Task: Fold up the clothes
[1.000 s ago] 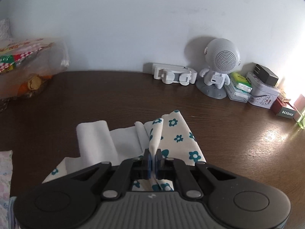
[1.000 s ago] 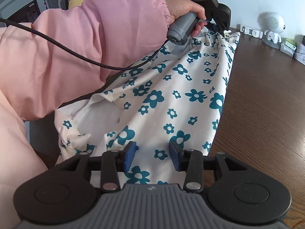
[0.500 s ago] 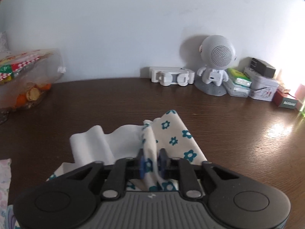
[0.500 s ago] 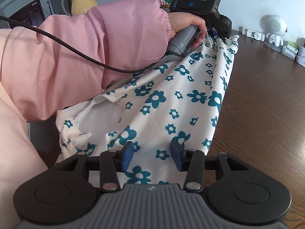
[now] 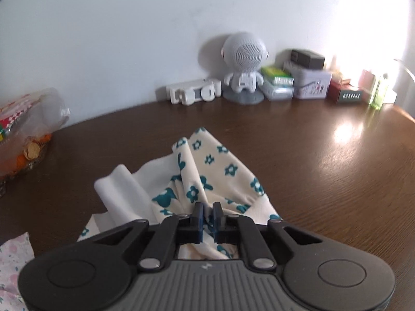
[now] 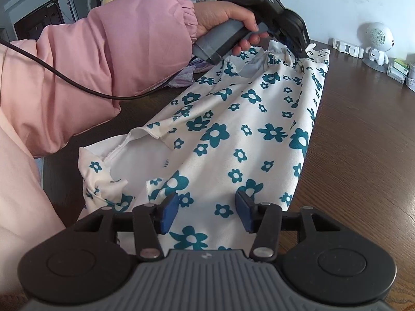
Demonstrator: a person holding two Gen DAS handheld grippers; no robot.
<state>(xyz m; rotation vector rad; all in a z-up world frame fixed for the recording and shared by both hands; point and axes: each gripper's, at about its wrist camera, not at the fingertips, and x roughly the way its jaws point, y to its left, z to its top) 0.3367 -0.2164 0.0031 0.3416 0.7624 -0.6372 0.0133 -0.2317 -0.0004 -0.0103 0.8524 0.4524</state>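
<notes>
Worktop carrying floral garment, stretching ahead of right gripper fingers, spread wide, gripping nothing. Left gripper fingers nearly closed, pinching bunched far edge. Robot-shaped speaker standing well beyond.

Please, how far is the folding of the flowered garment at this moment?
Done: the flowered garment lies lengthwise on the brown table, seemingly doubled along its right edge. In hand: the left gripper pinches the bunched far end, fabric between its pads. The right gripper is open over the near end, gripping nothing. Left: the near left corner is rumpled, and no crosswise fold shows yet.
</notes>
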